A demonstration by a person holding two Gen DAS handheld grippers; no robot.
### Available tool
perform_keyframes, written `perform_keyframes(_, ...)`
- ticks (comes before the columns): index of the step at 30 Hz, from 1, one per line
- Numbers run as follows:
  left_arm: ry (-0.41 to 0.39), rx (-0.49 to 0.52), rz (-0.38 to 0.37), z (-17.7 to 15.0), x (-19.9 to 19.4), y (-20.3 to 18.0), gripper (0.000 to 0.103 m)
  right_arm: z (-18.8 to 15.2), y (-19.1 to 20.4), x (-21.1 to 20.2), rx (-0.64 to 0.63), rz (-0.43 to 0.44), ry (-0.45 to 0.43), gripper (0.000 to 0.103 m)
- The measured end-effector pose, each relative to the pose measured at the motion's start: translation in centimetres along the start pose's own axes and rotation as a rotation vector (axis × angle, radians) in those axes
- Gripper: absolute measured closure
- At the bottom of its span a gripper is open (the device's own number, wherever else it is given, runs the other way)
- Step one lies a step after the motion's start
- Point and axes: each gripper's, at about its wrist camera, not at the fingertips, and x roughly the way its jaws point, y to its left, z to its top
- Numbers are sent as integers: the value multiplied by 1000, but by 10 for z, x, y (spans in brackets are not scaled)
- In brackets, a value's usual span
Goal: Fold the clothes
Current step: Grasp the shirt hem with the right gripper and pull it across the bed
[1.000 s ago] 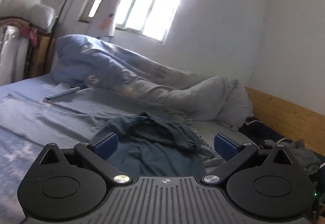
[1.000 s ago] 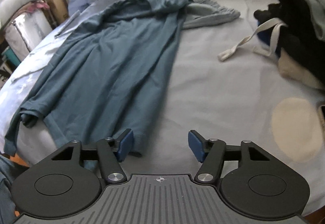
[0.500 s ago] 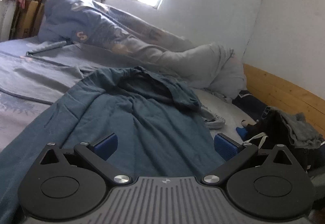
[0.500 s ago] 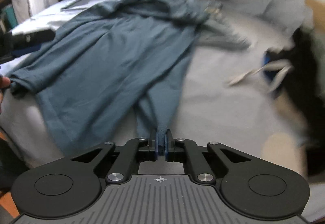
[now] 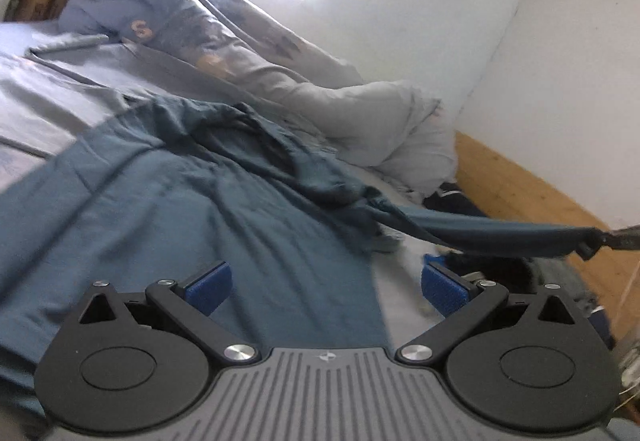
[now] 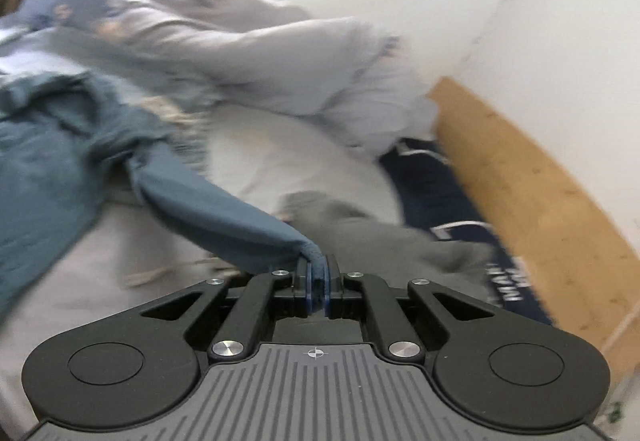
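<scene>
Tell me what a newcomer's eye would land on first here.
First, the teal shirt spread across the bed, one sleeve stretched taut and pinched in the shut right gripper. Next, the left gripper, open above the shirt's lower part. Behind lies a rumpled grey-blue duvet against the white wall.

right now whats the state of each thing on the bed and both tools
teal shirt: spread on the bed, collar end bunched, one sleeve lifted
sleeve: pulled taut off the bed, cuff pinched
right tool: shut on the sleeve cuff
left tool: open, holding nothing, low over the shirt
duvet: heaped along the wall
dark clothes: piled by the wooden board
</scene>
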Motion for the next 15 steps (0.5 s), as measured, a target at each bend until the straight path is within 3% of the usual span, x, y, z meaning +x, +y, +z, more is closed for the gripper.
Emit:
perform_keyframes(8,47,-65,-222,-12,23,-38,0,17,-71,1,7,-149,-20,97)
perform_keyframes(15,-10,-118,-356,-9,31,-69,0,17,-113,38,8,-264,56,97)
